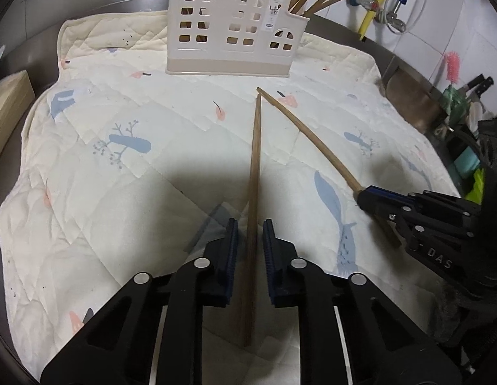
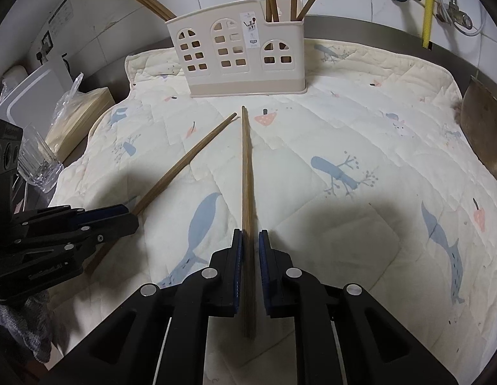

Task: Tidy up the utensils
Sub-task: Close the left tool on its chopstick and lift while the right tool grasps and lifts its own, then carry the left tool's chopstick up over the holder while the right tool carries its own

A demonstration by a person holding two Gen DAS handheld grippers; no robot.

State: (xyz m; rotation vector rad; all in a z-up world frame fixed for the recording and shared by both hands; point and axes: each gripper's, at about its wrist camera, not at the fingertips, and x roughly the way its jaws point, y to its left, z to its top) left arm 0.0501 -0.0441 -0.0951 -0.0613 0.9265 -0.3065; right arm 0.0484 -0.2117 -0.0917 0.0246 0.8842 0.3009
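A cream house-shaped utensil holder stands at the far side of a quilted mat, with several wooden chopsticks upright in it. Two wooden chopsticks lie on the mat, tips nearly meeting in front of the holder. My left gripper straddles one chopstick, its jaws a little apart on either side of it. My right gripper straddles the other chopstick, with small gaps at both pads. Each gripper shows in the other view: the right gripper, the left gripper.
The quilted mat covers a steel counter. A wooden box and a clear glass sit at the left. A dark board, knives and bottles stand at the right. Pipes and valves run on the tiled wall.
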